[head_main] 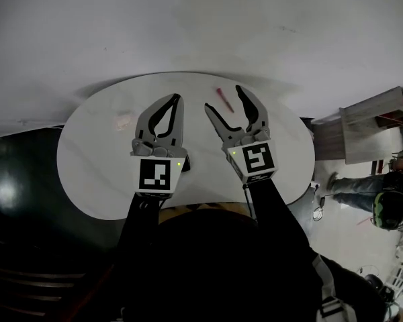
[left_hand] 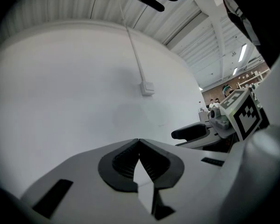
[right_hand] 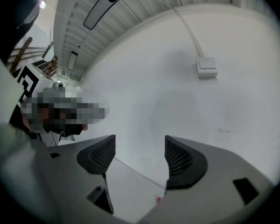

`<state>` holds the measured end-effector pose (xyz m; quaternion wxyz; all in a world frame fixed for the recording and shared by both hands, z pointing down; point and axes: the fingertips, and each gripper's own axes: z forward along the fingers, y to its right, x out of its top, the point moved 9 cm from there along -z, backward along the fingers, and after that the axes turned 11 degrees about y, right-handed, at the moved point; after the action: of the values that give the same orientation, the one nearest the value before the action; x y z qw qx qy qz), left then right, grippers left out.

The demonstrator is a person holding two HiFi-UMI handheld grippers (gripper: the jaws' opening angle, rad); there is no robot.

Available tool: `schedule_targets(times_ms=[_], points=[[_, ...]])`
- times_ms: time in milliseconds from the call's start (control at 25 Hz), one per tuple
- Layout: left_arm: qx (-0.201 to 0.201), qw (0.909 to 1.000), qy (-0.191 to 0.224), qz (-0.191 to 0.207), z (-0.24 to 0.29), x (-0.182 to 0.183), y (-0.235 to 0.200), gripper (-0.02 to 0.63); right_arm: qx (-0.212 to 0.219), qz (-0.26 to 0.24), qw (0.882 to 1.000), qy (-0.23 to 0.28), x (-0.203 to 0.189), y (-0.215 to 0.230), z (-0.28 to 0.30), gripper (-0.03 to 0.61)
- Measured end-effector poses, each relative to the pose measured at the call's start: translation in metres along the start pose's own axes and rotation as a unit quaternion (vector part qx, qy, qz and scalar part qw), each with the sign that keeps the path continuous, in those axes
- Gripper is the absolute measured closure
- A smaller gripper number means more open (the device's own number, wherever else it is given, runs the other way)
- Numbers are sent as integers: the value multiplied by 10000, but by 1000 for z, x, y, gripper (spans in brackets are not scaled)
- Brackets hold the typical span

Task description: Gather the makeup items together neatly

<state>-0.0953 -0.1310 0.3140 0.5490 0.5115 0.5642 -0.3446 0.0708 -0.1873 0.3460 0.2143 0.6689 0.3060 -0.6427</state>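
Left hand-held gripper [head_main: 178, 99] and right hand-held gripper [head_main: 223, 96] above white counter [head_main: 94, 170].
Left jaws together, empty; right jaws apart, red stick [head_main: 224, 101] near its tips.

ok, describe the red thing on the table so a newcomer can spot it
Start at the white oval table. Near its far edge, right of centre, lies a thin red stick, seen between the open fingers of the right gripper. It is the only slim, bright red item; the pale pink blob lies far left.
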Motion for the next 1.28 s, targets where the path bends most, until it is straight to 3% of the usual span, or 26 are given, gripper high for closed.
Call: schedule_targets(times_ms=[200, 440, 760, 880, 960, 1280], points=[[74, 9999, -64, 25, 15, -4, 8, 597, 57, 209, 9995, -245, -22, 19, 8, 232], [221, 9995, -227, 47, 17, -10, 8, 597, 183, 352, 9924, -1163, -81, 42, 24, 232], [453, 9977, -503, 95, 10, -19, -2, 597, 225, 500, 9730, -2241, -172, 70, 47, 235], [523, 9967, -612, 130, 6, -22, -6, 597, 242, 576, 9643, -2574, -199, 78, 54, 296], [564, 9962, -647, 127, 4, -24, -9, 597, 269, 546, 9588, -2775, -213, 83, 57, 327], [640, 9948, -787, 124, -2, -31, -13, 597, 416, 599, 9351, -3469, -256, 93, 60, 327]])
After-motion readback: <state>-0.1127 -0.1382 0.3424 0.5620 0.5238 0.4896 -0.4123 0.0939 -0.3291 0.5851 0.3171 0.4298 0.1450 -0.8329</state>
